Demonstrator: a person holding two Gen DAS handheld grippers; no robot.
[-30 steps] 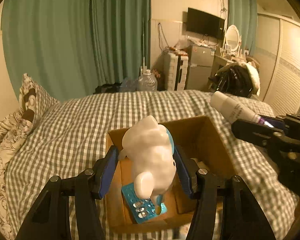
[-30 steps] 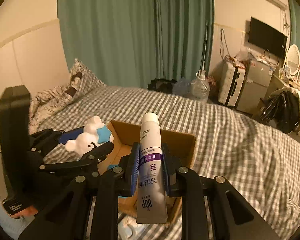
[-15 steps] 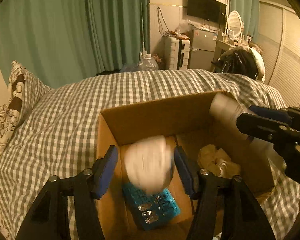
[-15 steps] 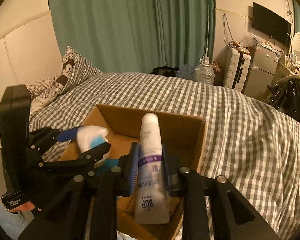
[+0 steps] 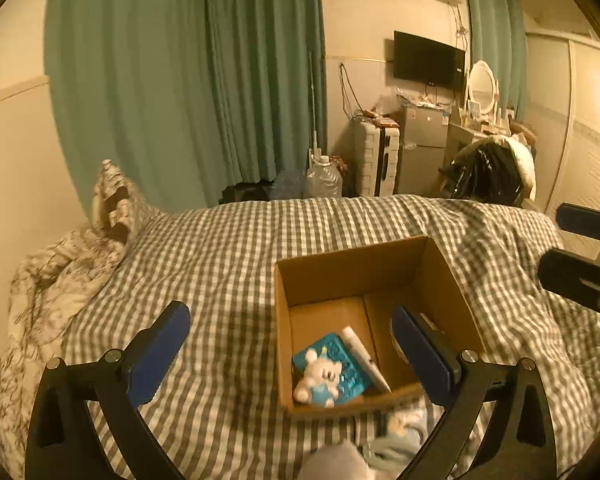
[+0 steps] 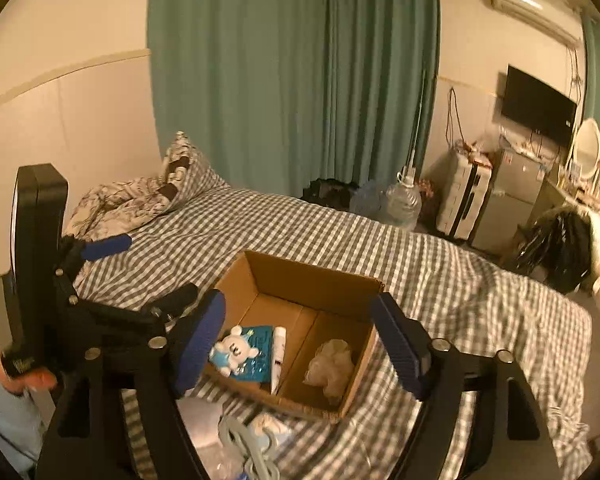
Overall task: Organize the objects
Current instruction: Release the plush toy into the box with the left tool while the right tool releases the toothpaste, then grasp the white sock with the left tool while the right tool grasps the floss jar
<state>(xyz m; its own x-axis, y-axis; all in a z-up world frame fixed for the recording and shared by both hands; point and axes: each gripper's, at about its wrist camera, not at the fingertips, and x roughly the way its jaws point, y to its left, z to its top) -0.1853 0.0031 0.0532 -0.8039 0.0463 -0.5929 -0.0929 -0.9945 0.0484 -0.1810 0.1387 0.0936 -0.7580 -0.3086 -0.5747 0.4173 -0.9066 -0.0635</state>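
An open cardboard box [image 5: 352, 268] [image 6: 320, 276] sits on the checked bed. Inside lie a white bear toy [image 5: 320, 378] [image 6: 232, 350], a blue blister pack [image 5: 340, 354] [image 6: 260, 344], a white tube [image 5: 364, 354] [image 6: 278, 354] and, in the right compartment, a crumpled beige thing [image 6: 330, 366]. My left gripper [image 5: 292, 354] is open and empty, raised in front of the box. My right gripper [image 6: 300, 346] is open and empty above the box's near side.
Loose pale items [image 5: 400, 430] [image 6: 252, 440] lie on the bed in front of the box. A pillow and rumpled quilt [image 5: 72, 252] lie at the left. Beyond the bed stand a water jug [image 5: 322, 180], a suitcase [image 5: 376, 160] and a small fridge [image 5: 420, 148].
Both grippers opened and pulled back and up from the box. The bear toy and the white tube dropped from the grippers and now lie inside the box.
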